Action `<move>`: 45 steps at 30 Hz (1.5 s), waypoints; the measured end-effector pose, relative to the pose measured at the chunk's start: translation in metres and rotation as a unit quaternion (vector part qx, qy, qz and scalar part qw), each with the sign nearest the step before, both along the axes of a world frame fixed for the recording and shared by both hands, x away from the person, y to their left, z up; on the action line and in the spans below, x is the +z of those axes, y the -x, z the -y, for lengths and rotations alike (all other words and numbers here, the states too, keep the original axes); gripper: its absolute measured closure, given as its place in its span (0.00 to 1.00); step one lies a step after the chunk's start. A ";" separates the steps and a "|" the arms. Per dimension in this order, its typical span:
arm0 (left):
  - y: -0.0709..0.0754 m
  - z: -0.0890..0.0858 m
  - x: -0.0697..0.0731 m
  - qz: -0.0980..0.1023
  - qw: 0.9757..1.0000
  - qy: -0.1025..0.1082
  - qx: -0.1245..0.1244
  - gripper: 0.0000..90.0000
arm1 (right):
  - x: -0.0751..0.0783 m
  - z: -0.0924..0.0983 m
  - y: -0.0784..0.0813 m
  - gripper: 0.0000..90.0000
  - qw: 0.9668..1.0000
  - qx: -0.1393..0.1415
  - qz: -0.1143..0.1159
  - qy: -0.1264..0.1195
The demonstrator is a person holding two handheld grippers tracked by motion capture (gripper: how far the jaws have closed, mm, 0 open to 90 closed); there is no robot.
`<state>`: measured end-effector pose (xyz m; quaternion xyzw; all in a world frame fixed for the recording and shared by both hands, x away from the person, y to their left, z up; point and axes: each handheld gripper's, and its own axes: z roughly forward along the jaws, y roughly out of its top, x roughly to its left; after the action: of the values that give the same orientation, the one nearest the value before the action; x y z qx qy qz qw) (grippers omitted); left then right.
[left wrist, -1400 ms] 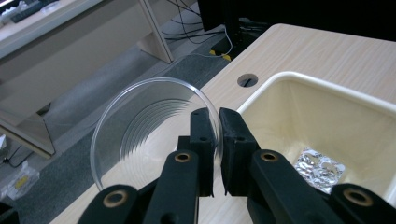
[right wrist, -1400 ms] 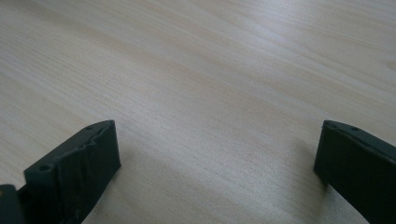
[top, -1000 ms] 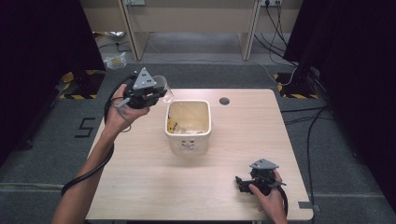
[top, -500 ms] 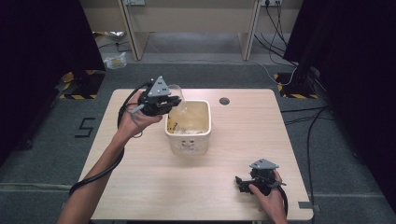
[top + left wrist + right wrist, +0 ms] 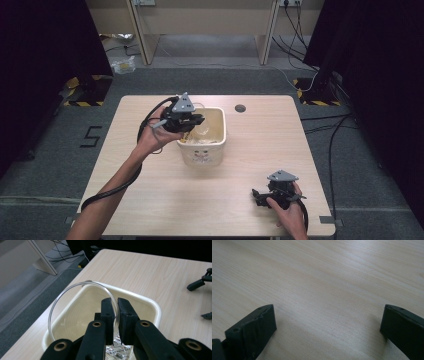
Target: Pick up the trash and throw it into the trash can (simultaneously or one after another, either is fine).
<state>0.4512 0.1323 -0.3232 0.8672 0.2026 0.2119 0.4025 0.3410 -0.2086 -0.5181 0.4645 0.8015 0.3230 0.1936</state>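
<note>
1. Left gripper (image 5: pixel 113 312): jaws clamped on the rim of a clear round dish (image 5: pixel 75 312), thin-walled, probably glass or hard plastic. One pad sits inside the rim, the other outside; the dish stands on edge and extends away to the left of the jaws in the left gripper view.
2. Location of dish: held over the mouth of the cream tub (image 5: pixel 216 150), just ahead of and below the jaws. In the high view the left gripper (image 5: pixel 192 121) hangs above the tub's left rim, with the dish (image 5: pixel 202 131) tipped into the opening.
3. Tub contents: small foil-like packets (image 5: pixel 120 351) lie on the bottom, directly beneath the jaws. What kind they are cannot be made out.
4. Right gripper (image 5: pixel 327 322): jaws wide apart, nothing between them, bare table (image 5: pixel 324 277) ahead. In the high view it (image 5: pixel 262 196) rests near the table's front right corner, well apart from the tub.
5. Handling judgement: the dish looks light, rigid, smooth and likely slippery, and breakable if glass. An edge pinch is the only practical hold, since the wall is too thin for anything else.
6. Risk judgement: with one grip point on the rim, the dish may pivot between the pads. A gentle, low release into the tub seems advisable.
</note>
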 end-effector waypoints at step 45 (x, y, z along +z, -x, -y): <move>-0.007 -0.069 -0.007 -0.059 0.985 0.126 0.097 0.23 | 0.000 0.000 0.000 0.00 1.000 0.001 0.001 0.001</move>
<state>0.4580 0.2016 -0.3303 0.7967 0.3340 0.1707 0.4739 0.3411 -0.2087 -0.5182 0.4636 0.8020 0.3226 0.1942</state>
